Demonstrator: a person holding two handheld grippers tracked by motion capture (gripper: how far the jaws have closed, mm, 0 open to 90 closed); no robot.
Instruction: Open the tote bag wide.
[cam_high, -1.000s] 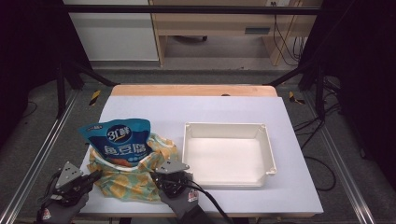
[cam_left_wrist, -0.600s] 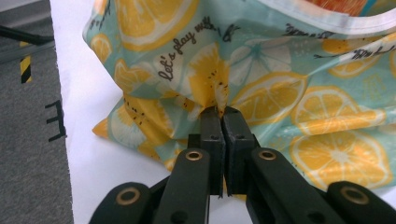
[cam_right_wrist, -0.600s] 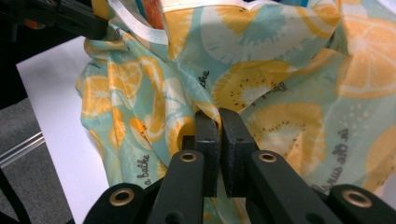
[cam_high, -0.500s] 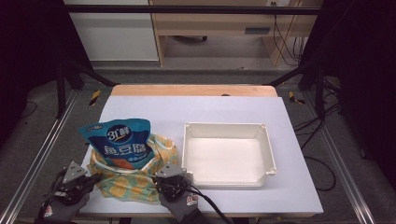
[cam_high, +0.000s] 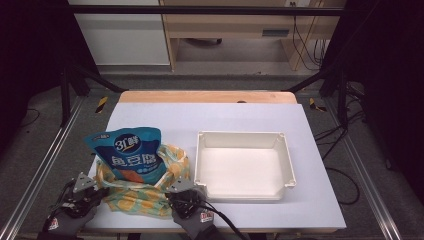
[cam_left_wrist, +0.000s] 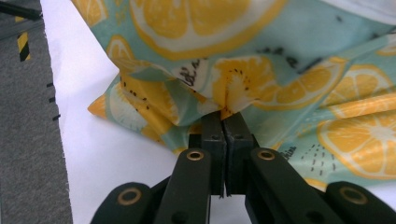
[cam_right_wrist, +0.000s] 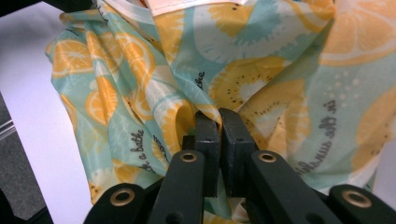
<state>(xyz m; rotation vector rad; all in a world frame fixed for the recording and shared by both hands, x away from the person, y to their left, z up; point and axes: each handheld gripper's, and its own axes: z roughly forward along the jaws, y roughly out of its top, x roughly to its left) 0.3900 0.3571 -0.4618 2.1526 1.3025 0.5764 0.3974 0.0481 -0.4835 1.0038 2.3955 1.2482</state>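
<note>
**Inspector:** High view first. Surface and room?

**Assistant:** One white table (cam_high: 210, 120) with a wooden strip along its far edge, on a grey floor inside a black frame; pale cabinets stand at twelve o'clock. Count: one lemon-print cloth bag (cam_high: 145, 192) at seven o'clock on the table, one blue pouch (cam_high: 129, 156) standing in it, one empty white tray (cam_high: 243, 165) just beside it at three o'clock. Two grippers: the left gripper (cam_high: 98, 192) at the bag's nine o'clock edge, the right gripper (cam_high: 176, 192) at its four o'clock edge.

**Inspector:** Left gripper view?

**Assistant:** Jaws pressed together, pinching a fold of the bag's fabric (cam_left_wrist: 224, 100). White table beneath, grey floor at nine o'clock.

**Inspector:** Right gripper view?

**Assistant:** Same finding: jaws closed, pinching a gathered fold of the bag (cam_right_wrist: 212, 105). White table at eight o'clock.
</note>
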